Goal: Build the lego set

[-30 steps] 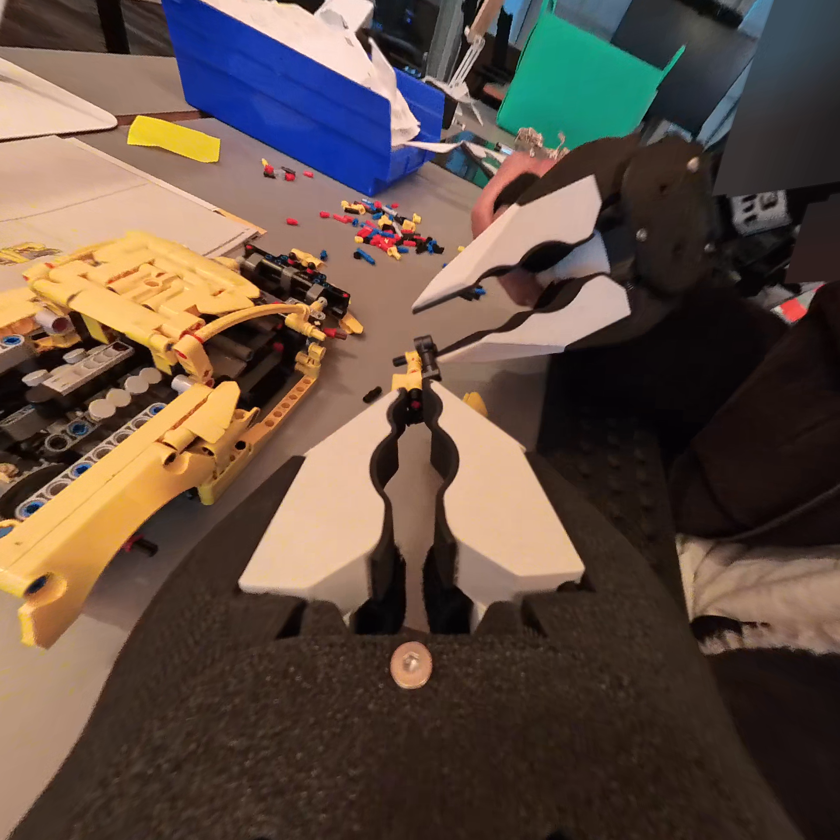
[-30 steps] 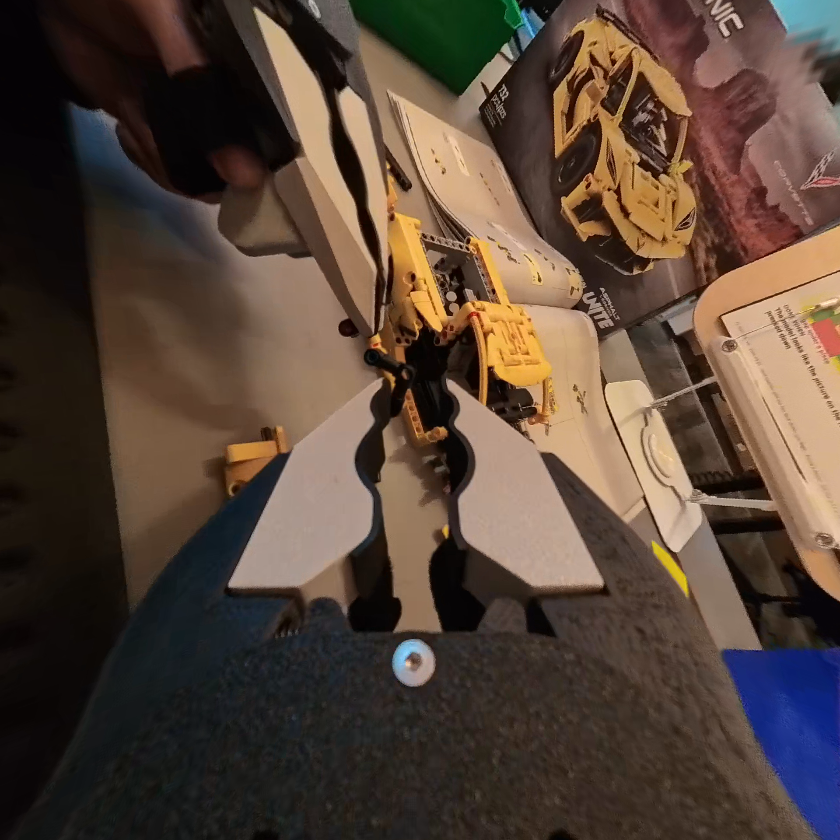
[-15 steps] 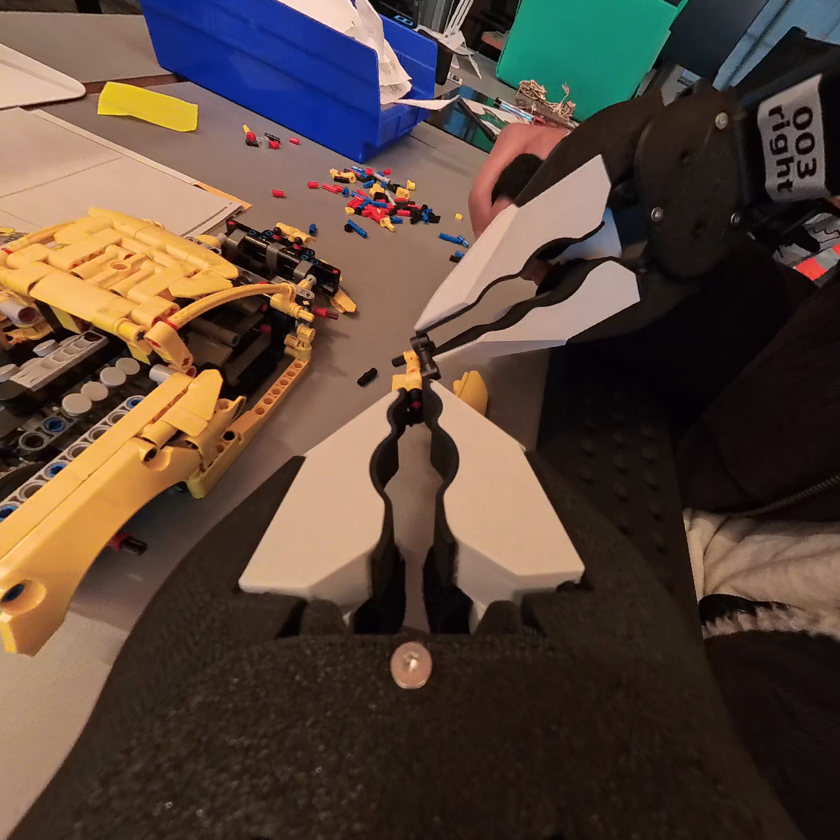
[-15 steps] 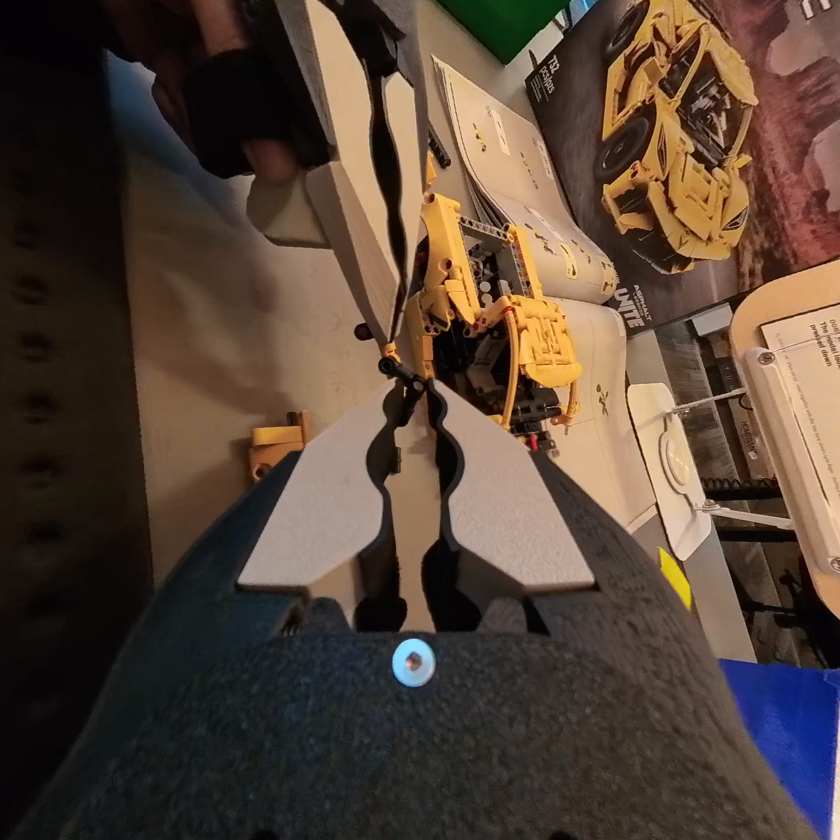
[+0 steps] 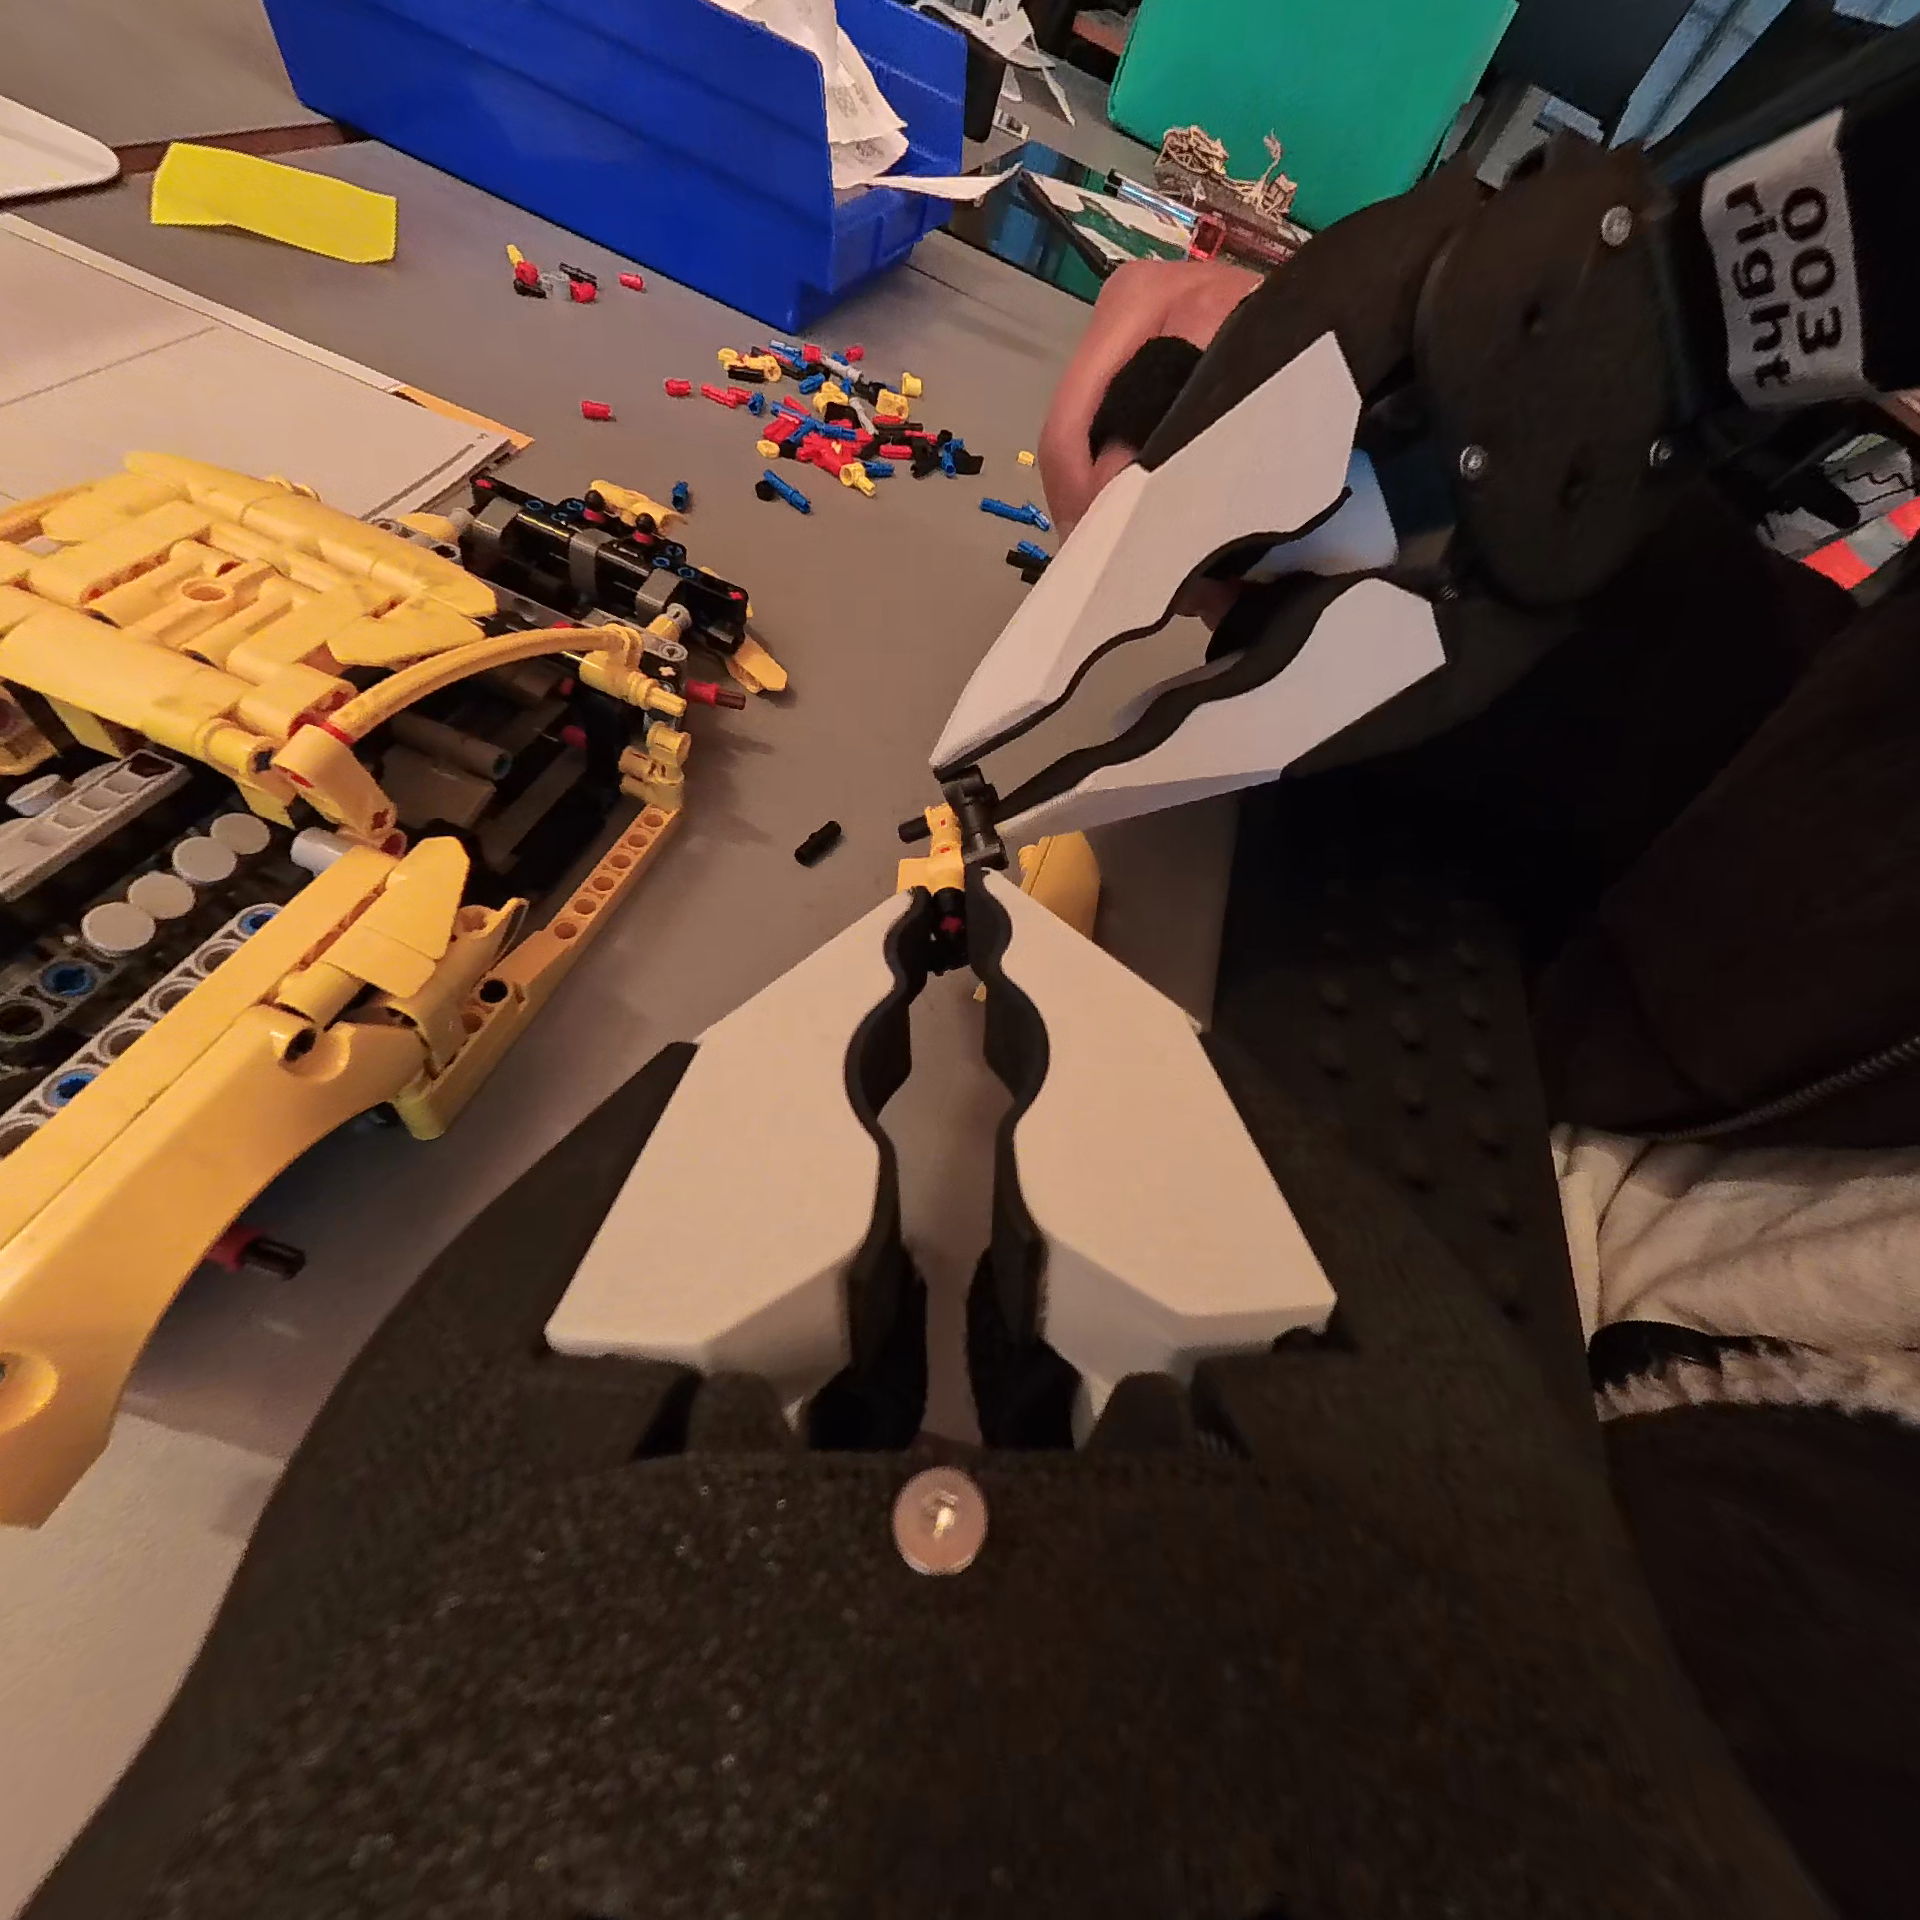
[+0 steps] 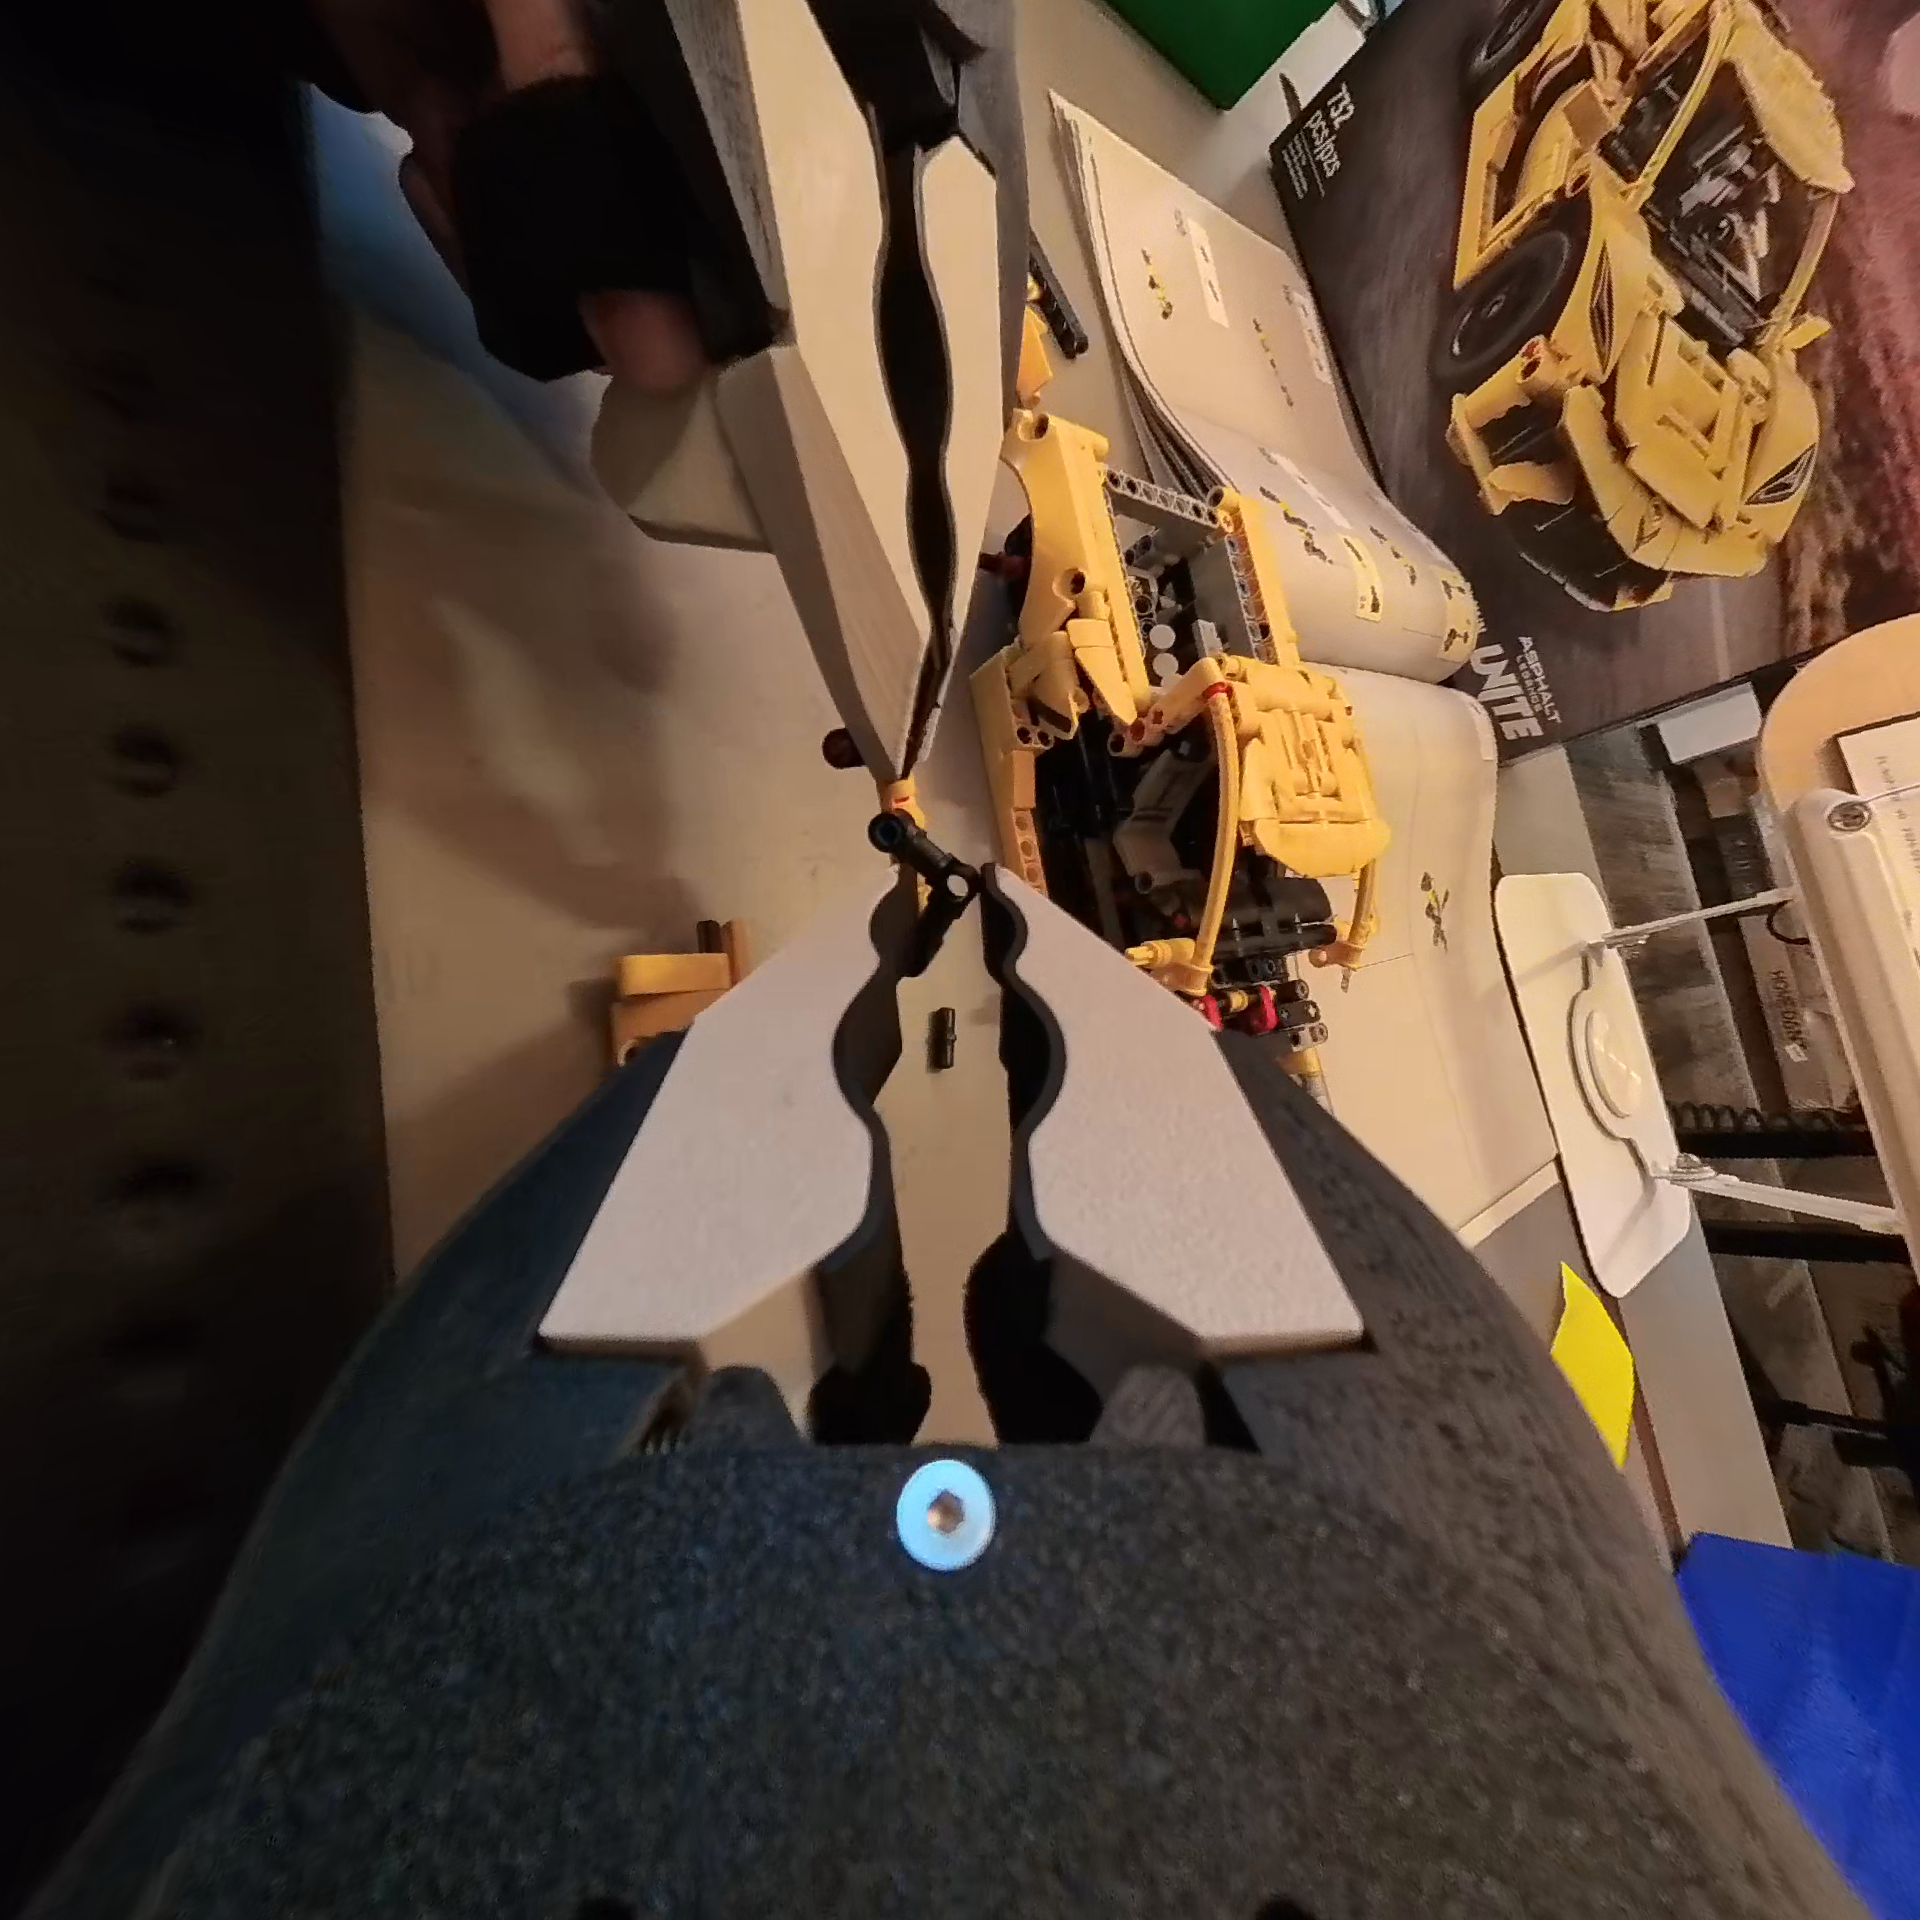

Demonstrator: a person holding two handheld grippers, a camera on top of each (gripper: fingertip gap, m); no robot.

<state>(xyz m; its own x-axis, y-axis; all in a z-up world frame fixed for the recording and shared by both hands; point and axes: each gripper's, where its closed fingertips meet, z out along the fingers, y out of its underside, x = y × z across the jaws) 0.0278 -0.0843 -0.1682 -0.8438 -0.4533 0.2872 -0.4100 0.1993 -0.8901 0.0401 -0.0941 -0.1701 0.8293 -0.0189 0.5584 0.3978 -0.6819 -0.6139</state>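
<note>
My left gripper (image 5: pixel 940 899) is shut on a small yellow piece (image 5: pixel 935 868) with a red pin, held just above the grey table. My right gripper (image 5: pixel 971 784) comes in from the upper right and is shut on a black connector (image 5: pixel 971 816) that sits on the yellow piece's tip. In the right wrist view my right gripper (image 6: pixel 940 888) pinches the black connector (image 6: pixel 920 847), and the left gripper (image 6: pixel 899 769) reaches down from above with the yellow piece (image 6: pixel 894 798). The half-built yellow car (image 5: pixel 260 779) lies to the left; it also shows in the right wrist view (image 6: pixel 1174 748).
A loose black pin (image 5: pixel 818 842) and a yellow part (image 5: pixel 1065 868) lie on the table near the tips. A pile of small coloured pieces (image 5: pixel 842 416) lies before a blue bin (image 5: pixel 623 135). The instruction booklet (image 6: pixel 1247 343) and the set's box (image 6: pixel 1610 312) lie beyond the car. My two grippers' fingertips are within a few centimetres of each other.
My right gripper was open beside the black connector; it has moved in and shut on it. My left gripper kept hold of the yellow piece and barely moved.
</note>
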